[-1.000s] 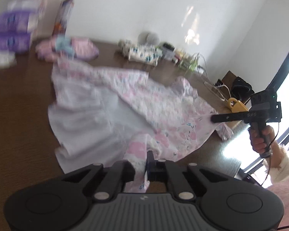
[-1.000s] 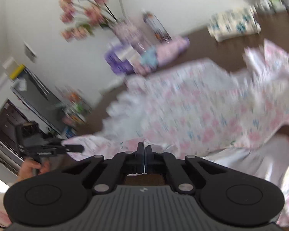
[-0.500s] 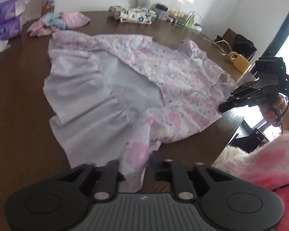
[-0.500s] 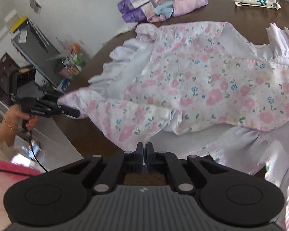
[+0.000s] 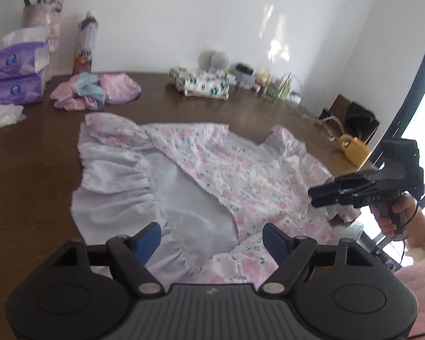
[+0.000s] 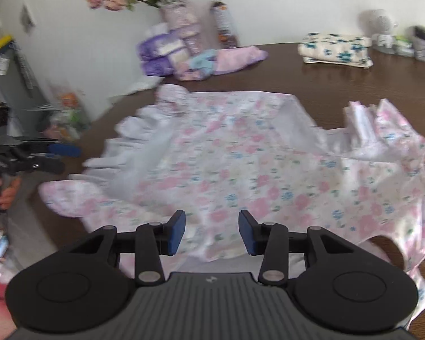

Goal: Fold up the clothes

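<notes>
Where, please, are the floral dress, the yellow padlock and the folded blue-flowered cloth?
floral dress (image 6: pixel 240 167): right wrist view, middle of its patterned front.
yellow padlock (image 5: pixel 352 150): left wrist view, its body.
folded blue-flowered cloth (image 6: pixel 335 49): right wrist view, its top face.

We see a dark brown wooden table (image 5: pixel 28 170). Lying directly on it: a floral dress (image 5: pixel 240 175) spread flat, a pink clothes pile (image 5: pixel 96 90), a folded floral cloth (image 5: pixel 204 85), purple tissue packs (image 5: pixel 14 76), a spray bottle (image 5: pixel 85 48).
</notes>
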Motion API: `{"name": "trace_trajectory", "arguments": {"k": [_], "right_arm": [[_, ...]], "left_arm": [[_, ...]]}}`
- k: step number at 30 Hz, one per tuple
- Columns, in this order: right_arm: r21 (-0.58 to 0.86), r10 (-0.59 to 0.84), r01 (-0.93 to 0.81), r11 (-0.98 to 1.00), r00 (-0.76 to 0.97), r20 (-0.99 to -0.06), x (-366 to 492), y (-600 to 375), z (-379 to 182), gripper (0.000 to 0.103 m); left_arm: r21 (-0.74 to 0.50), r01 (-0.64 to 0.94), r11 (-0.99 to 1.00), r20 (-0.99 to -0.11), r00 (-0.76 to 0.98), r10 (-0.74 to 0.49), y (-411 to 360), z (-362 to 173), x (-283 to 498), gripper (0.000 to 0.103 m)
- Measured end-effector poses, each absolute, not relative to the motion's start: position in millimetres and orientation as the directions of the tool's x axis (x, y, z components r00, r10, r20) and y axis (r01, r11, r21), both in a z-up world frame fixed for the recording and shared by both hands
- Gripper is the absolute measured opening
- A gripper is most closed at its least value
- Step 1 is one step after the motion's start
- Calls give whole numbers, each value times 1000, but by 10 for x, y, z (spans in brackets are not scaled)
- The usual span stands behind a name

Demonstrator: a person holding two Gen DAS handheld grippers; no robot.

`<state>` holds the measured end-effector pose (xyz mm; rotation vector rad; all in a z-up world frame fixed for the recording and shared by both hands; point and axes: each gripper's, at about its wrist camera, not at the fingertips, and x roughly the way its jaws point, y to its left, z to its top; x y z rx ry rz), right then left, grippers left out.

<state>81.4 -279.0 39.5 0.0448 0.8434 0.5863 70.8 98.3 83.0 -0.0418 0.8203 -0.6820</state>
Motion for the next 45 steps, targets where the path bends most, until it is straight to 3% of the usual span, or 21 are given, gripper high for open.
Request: {"name": "trace_trajectory", "arguments": {"k": [6, 12, 16, 25, 39, 43, 45], "right_arm": [[6, 286, -417, 909, 614, -736, 962, -2720, 224, 42], [13, 276, -411, 911, 589, -760, 1114, -2799, 122, 42], [12, 275, -407, 913, 594, -756, 1304, -2810, 114, 42], [2, 275, -408, 913, 612, -741, 1940, -2715, 74, 42], [52, 351, -461, 886, 594, -723, 2594, -2385, 71, 41], [156, 406, -402, 902, 671, -620, 2301, -2789, 428, 42], [165, 375, -347, 923, 721, -583, 2121, -3062, 591, 48]], "left_arm": [[-188, 539, 821, -728, 484, -485, 730, 570, 1045, 78], [-75, 568, 819, -799, 458, -391, 536, 344, 1304, 75], [11, 576, 818, -800, 496, -338, 465, 281, 1411, 74], [25, 509, 860, -783, 546, -300, 475, 232, 1589, 79], [19, 370, 929, -766, 602, -225, 783, 287, 1748, 76], [-20, 388, 922, -738, 616, -276, 779, 471, 1713, 78], [-61, 387, 920, -718, 623, -310, 796, 590, 1731, 86]]}}
